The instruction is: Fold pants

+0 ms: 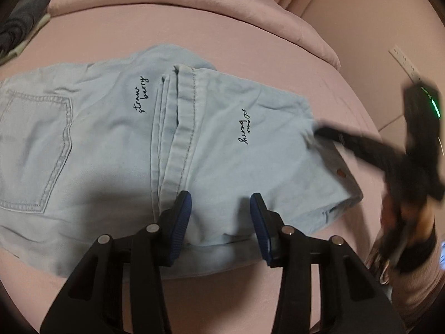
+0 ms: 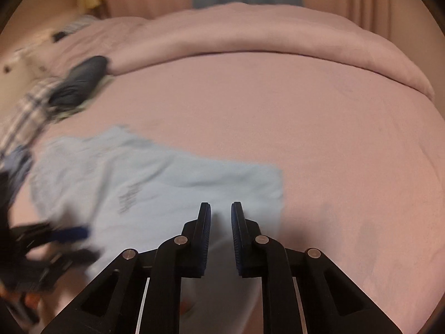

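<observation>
Light blue denim pants point(image 1: 111, 128) lie folded on the pink bed sheet point(image 1: 250, 41), with a back pocket at the left and "strawberry" script on two panels. My left gripper point(image 1: 219, 194) hangs over their near edge, its blue pads wide apart, with flat fabric between them that they do not pinch. My right gripper point(image 1: 319, 130) meets the pants' right corner near the waistband, where the cloth puckers. In the right wrist view the pants point(image 2: 167, 178) are blurred. There my right gripper point(image 2: 221, 204) stands nearly closed with pale denim filling the narrow gap. The left gripper point(image 2: 83, 245) shows blurred at the lower left.
A rolled pink duvet point(image 2: 278, 33) runs along the back of the bed. A dark grey garment point(image 1: 25, 19) and a plaid cloth point(image 2: 27, 111) lie at the far left. A white power strip point(image 1: 403, 61) lies beyond the bed's right edge. A person's hand point(image 1: 408, 222) holds the right gripper.
</observation>
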The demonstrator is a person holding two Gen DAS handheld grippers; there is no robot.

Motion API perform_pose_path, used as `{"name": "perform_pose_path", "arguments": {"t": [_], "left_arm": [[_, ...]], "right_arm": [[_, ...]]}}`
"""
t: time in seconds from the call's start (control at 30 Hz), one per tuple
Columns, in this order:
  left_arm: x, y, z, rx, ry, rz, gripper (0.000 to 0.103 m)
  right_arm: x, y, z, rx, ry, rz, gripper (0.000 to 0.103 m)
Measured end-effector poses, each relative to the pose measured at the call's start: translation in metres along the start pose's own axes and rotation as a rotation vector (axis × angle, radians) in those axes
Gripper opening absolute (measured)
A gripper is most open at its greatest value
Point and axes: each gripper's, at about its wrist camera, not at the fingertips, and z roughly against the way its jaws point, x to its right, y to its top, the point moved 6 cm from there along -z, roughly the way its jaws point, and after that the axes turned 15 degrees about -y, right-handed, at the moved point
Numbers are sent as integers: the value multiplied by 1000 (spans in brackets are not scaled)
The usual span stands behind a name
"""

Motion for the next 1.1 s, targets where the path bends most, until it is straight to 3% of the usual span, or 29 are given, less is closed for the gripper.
{"name": "perform_pose_path", "arguments": {"t": [0.07, 0.2, 0.3, 0.47, 0.57, 0.67, 0.87, 1.0, 1.1], "left_arm": [[7, 2, -3, 4, -7, 6, 43], [10, 3, -2, 9, -12, -1, 44], [10, 2, -2, 9, -8, -14, 44], [14, 2, -8, 22, -13, -35, 44], [14, 2, -6, 24, -24, -36, 44], [13, 1, -4, 26, -40, -36, 44], [9, -1, 0, 26, -71, -30, 43], [5, -3, 4, 31, -85, -25, 43], [4, -4, 5, 33, -90, -22, 43]], "right_arm": [[-15, -26, 12, -17, 11, 75, 15], [-28, -81, 34, 3, -71, 252, 15], [-24, -87, 46, -58, -31, 257, 15], [-28, -48, 57, -29, 114, 165, 15], [-48, -13, 39, 0, 160, 151, 15], [-86, 20, 8, -42, 208, 145, 15], [-136, 39, -43, -134, 184, 223, 13], [-163, 46, -44, -126, 177, 280, 10], [-162, 47, -46, -134, 183, 280, 10]]}}
